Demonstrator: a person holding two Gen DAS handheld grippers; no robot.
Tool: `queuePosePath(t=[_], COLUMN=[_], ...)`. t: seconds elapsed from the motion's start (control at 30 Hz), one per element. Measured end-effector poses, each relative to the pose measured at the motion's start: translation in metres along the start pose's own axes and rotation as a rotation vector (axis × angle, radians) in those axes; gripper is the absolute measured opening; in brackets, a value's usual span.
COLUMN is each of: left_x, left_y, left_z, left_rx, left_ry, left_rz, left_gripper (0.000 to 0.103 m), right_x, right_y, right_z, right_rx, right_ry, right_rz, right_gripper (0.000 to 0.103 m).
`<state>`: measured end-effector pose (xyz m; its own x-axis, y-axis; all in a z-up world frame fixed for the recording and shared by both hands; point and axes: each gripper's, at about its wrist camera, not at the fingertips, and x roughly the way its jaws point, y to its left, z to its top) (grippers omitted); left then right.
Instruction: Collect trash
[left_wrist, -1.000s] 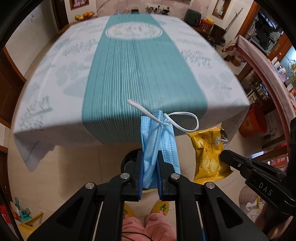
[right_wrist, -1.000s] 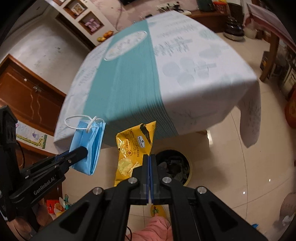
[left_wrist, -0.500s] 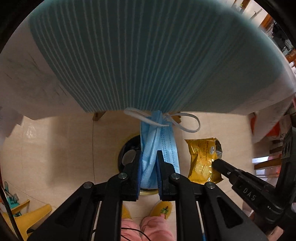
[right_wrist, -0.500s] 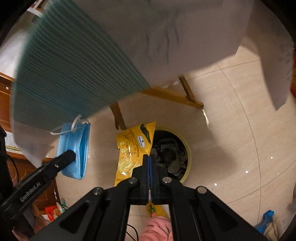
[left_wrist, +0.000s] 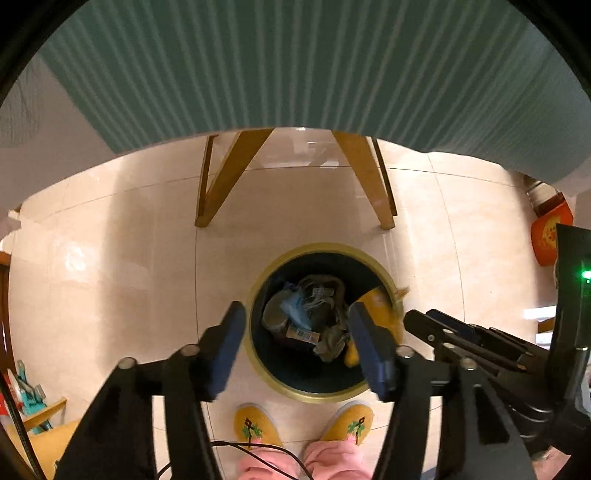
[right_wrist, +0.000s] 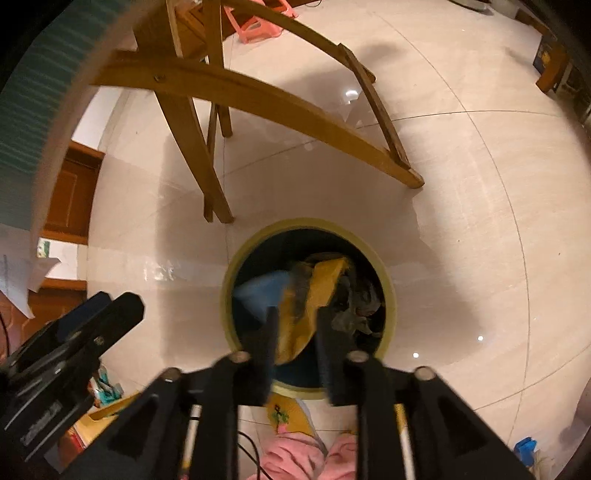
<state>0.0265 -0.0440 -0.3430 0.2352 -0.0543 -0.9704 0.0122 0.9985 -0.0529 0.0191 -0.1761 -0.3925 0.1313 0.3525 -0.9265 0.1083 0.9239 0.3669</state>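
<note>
A round bin with a yellow rim stands on the tiled floor below both grippers, holding several pieces of trash. My left gripper is open and empty above it; the blue mask lies inside the bin. My right gripper is open, its jaws apart; the yellow snack packet is blurred just past the fingertips, falling into the bin. The packet also shows at the bin's right side in the left wrist view.
The teal-striped tablecloth hangs overhead and the wooden table legs stand just beyond the bin. My yellow slippers are at the bin's near side. An orange container sits at far right.
Both grippers tilted down over the bin and opened. The blue mask dropped from the left gripper into the bin; the yellow packet left the right gripper and is falling in.
</note>
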Motion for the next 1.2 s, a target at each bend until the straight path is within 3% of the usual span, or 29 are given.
queuePosePath(t=[0.13,0.57,0.73,0.83,1.2], left_x=[-0.009,-0.053,-0.074,-0.094,-0.181], left_y=[0.000,0.015,0.014,0.014,0.017], left_z=[-0.007,0.004,0.009,0.012,0.033], left_rx=[-0.011,-0.005,-0.010,-0.018,-0.037], left_ry=[-0.020,-0.100,-0.112,-0.126,-0.176], left_rz=[0.004,0.075,0.062,0.059,0.019], left_gripper=[0.071,0.071,0.071,0.071,0.071], right_x=[-0.002,-0.037,-0.066,-0.087,-0.178], right_y=[0.004,0.020,0.030,0.035,0.065], right_z=[0.001,0.004,0.003,0.002,0.007], right_rx=[-0.011,-0.020,-0.025,-0.021,-0.031], right_ry=[-0.002,-0.083,-0.127,-0.144,-0.221], right_rz=[0.005,0.034,0.034,0.035,0.056], right_gripper=[0.030,0.030,0.031,0.046,0.046])
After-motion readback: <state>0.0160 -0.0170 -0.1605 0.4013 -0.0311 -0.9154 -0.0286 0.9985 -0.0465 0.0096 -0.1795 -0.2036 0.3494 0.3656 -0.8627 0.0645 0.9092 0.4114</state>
